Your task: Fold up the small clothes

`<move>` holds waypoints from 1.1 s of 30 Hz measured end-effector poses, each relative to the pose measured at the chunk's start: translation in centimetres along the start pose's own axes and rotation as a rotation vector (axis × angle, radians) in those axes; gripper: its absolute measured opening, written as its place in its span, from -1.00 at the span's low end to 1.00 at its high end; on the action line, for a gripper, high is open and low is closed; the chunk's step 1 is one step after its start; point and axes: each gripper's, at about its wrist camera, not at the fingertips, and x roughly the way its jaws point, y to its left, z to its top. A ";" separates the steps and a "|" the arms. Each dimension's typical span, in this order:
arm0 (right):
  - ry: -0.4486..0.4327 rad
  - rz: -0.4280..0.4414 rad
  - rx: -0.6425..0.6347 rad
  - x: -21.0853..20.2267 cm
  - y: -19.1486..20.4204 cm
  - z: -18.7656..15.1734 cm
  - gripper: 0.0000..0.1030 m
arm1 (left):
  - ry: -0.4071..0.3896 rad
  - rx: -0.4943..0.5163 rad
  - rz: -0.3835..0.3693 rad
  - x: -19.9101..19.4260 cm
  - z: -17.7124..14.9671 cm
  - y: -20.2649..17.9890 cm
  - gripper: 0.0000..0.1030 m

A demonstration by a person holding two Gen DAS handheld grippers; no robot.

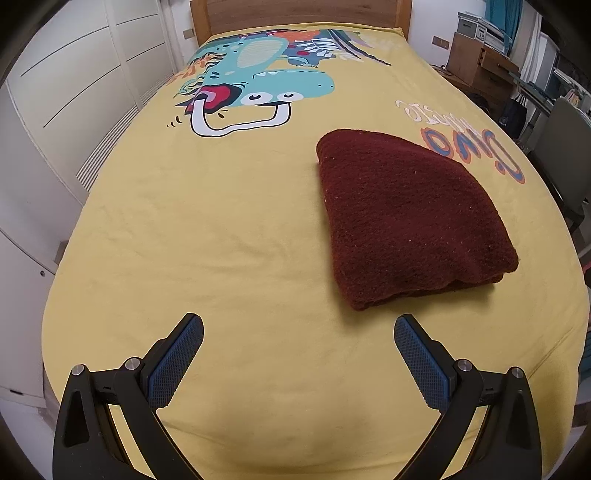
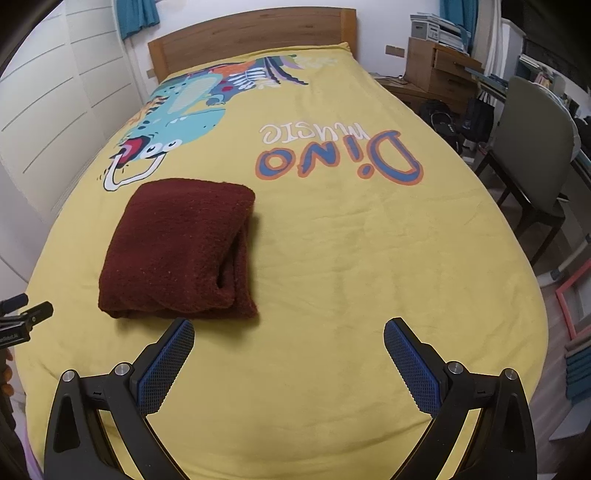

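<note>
A dark red fuzzy garment (image 1: 406,221) lies folded into a thick bundle on the yellow dinosaur bedspread (image 1: 221,240). In the left wrist view it sits ahead and to the right of my left gripper (image 1: 298,325), which is open and holds nothing. In the right wrist view the same bundle (image 2: 177,251) lies ahead and to the left, its near edge close to the left fingertip (image 2: 183,332) of my right gripper (image 2: 289,330). That gripper is open and holds nothing too. Both hover over bare bedspread (image 2: 351,258) near the foot of the bed.
A wooden headboard (image 2: 251,33) stands at the far end. White wardrobe doors (image 1: 74,92) line the left side. On the right are a grey chair (image 2: 532,147), a wooden desk (image 2: 436,70) and bags on the floor. The left gripper's edge (image 2: 22,314) shows at the right wrist view's left border.
</note>
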 end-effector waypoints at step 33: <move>0.024 -0.012 -0.043 -0.1 0.6 -0.2 0.99 | 0.012 0.018 0.013 -0.2 -0.1 0.1 0.98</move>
